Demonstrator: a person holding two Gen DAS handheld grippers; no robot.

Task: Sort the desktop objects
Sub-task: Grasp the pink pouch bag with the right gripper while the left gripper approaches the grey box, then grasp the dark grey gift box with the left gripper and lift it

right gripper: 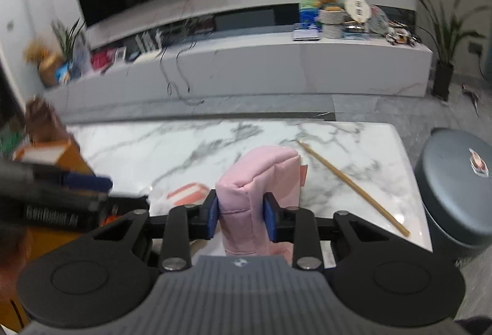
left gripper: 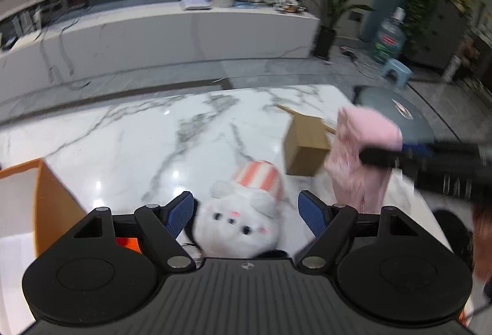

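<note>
A white plush toy (left gripper: 238, 222) with an orange-and-white striped hat lies on the marble table (left gripper: 138, 132) between the fingers of my left gripper (left gripper: 246, 213), which is open around it without gripping. My right gripper (right gripper: 241, 216) is shut on a pink fabric pouch (right gripper: 255, 181) and holds it above the table. The pouch (left gripper: 359, 156) and the right gripper (left gripper: 399, 155) also show at the right of the left wrist view. The plush's striped hat (right gripper: 186, 192) shows left of the pouch in the right wrist view.
An orange box (left gripper: 40, 205) stands at the left edge. A brown cardboard box (left gripper: 304, 147) stands open at right centre, its flap edge (right gripper: 353, 187) showing in the right wrist view. A grey round stool (right gripper: 458, 187) stands beside the table's right edge.
</note>
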